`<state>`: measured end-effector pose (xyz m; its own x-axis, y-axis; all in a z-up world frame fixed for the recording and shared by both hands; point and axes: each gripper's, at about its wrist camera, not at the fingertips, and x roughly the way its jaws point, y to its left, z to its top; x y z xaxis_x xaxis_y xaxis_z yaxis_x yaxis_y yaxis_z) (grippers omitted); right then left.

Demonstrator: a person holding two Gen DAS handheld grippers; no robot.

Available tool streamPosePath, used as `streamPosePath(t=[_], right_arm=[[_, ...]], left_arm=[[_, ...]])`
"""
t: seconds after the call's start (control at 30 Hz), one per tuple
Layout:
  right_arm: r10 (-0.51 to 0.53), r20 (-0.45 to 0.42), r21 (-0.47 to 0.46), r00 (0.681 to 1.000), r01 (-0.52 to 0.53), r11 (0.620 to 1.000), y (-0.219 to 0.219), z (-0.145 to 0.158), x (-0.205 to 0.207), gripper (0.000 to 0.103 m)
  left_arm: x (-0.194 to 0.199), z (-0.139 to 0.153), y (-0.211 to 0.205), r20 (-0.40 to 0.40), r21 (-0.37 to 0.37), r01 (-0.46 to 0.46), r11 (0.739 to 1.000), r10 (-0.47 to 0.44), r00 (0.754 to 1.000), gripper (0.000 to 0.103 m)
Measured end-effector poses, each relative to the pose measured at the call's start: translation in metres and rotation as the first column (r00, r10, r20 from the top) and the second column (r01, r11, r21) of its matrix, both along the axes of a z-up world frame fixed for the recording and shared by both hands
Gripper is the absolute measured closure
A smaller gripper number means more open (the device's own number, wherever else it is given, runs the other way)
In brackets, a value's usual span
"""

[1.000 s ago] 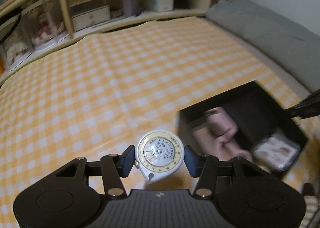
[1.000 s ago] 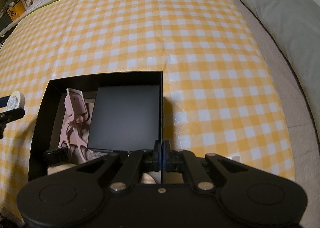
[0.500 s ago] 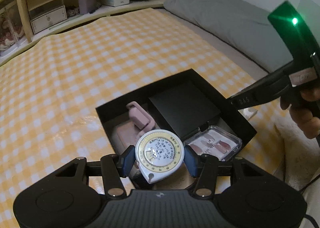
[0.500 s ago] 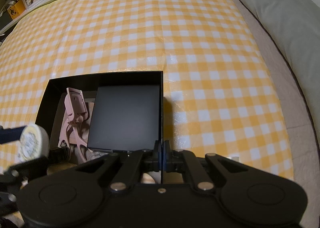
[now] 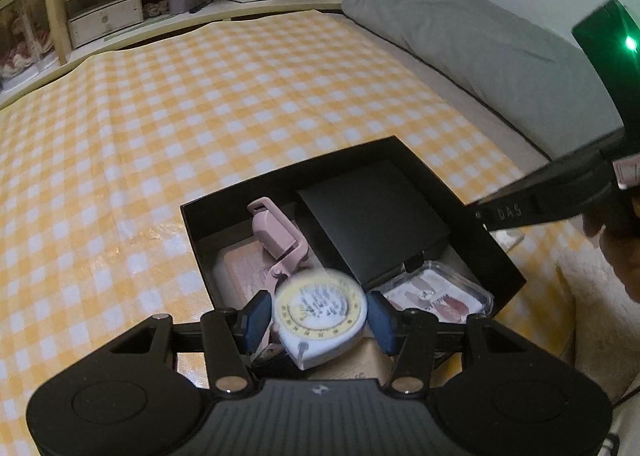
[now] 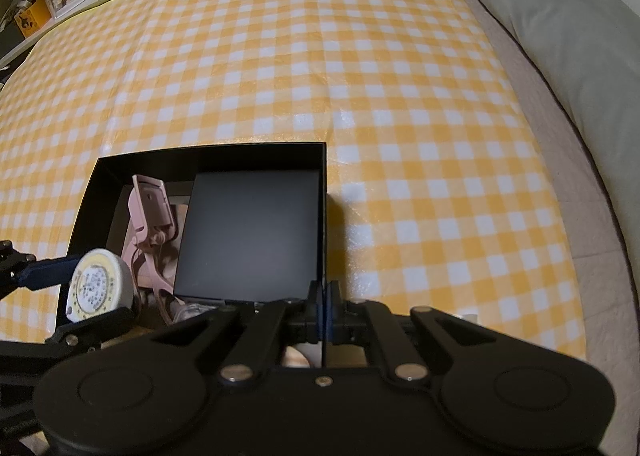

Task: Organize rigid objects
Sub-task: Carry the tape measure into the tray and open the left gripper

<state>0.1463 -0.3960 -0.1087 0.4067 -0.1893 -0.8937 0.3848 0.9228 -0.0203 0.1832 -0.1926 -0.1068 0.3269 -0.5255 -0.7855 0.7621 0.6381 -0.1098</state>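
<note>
Releasing tape measure (image 5: 320, 310) over black box (image 5: 496, 252) | left gripper (image 5: 318, 316) opening, pads clear | right gripper (image 6: 322, 306) pinching box wall | risk: tape bouncing out

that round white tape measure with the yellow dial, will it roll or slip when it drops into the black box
The round white tape measure with the yellow dial looks like a hard plastic shell, so probably stiff and fairly light. Its curved sides give the opening left gripper little flat to press on, so it may slip. It may tip sideways onto the pink clamp in the black box.
</note>
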Motion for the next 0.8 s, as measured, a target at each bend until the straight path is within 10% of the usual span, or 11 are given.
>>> streamPosePath(t=[0.07,0.27,0.8], right_arm=[[0.0,-0.001,0.001,1.0,0.0,1.0,-0.002,0.0,-0.001,0.101],[0.0,0.0,0.0,1.0,0.0,1.0,-0.001,0.0,0.0,0.101],[0.0,-0.001,-0.002,1.0,0.0,1.0,0.001,0.0,0.001,0.101]], left_arm=[[-0.001,0.001,-0.001,0.008,-0.002,-0.002,1.0,0.002,1.0,0.023],[-0.005,0.002,-0.003,0.004,-0.002,0.013,1.0,-0.013,1.0,0.012],[-0.006,0.012,0.005,-0.021,-0.015,-0.017,1.0,0.017,1.0,0.0]])
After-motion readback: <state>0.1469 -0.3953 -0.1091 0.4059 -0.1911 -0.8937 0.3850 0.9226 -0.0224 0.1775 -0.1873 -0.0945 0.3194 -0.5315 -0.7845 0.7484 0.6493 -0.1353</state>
